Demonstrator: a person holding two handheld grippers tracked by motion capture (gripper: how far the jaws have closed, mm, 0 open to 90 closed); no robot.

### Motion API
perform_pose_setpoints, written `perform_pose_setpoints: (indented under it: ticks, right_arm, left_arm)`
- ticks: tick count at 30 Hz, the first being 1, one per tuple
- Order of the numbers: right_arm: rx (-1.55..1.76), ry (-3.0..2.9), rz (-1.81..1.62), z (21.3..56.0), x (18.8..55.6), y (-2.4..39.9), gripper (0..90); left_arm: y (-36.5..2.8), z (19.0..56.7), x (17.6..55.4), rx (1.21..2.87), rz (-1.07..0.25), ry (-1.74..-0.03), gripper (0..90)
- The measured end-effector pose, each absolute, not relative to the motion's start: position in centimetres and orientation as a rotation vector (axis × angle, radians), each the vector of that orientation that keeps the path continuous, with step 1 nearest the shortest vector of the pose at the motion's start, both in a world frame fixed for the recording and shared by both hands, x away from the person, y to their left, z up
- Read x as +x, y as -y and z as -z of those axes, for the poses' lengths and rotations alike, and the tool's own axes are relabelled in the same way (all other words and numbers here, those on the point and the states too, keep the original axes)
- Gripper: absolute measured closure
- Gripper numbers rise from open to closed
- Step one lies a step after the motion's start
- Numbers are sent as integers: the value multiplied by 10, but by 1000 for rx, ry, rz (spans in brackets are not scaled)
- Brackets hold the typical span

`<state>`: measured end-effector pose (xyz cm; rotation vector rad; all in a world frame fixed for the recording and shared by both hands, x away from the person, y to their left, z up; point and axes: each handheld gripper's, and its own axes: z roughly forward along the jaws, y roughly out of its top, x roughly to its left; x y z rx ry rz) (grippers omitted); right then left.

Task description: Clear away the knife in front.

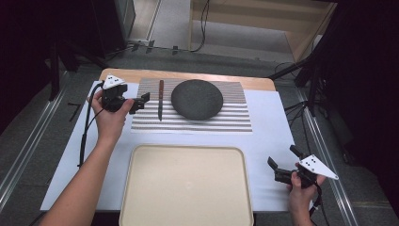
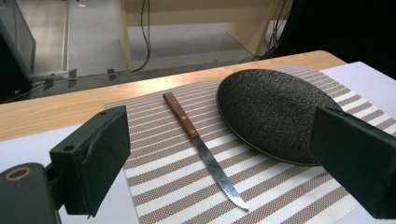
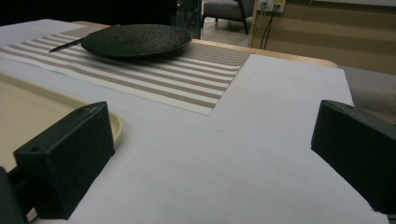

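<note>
High view: a knife (image 1: 160, 100) lies left of centre in the upper half of the frame, resting lengthwise on a brown-and-white striped placemat (image 1: 235, 123), its reddish-brown wooden handle toward the top of the frame and its narrow steel blade pointing toward the bottom. Just to its right sits a round, dark, rough-textured plate (image 1: 196, 99), close to the knife but apart from it. The left gripper (image 1: 139, 102), held in a hand at the upper left of the frame, points at the knife from the placemat's left edge; its jaws stand wide apart and grip nothing. In the left gripper view the knife (image 2: 201, 149) runs diagonally through the middle of the frame between the two black jaws but farther off, showing two pale rivets in the handle and a serrated edge near the tip. A cream tray (image 1: 136, 188) sits in the lower middle of the high view. The right gripper (image 1: 283, 163) rests at the lower right over the white table cover (image 1: 268, 141), well apart from the knife, its jaws likewise spread wide with nothing between them.
</note>
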<state>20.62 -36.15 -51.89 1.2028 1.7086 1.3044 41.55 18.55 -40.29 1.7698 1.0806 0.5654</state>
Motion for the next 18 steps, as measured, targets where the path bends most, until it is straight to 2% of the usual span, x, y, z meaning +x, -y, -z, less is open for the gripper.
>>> perform_pose_setpoints:
  ticks: [18]
  right_arm:
    - [1198, -1711, -1306, 519, 207, 362, 0]
  left_arm:
    - [-163, 411, 452, 1822, -536, -1124, 91]
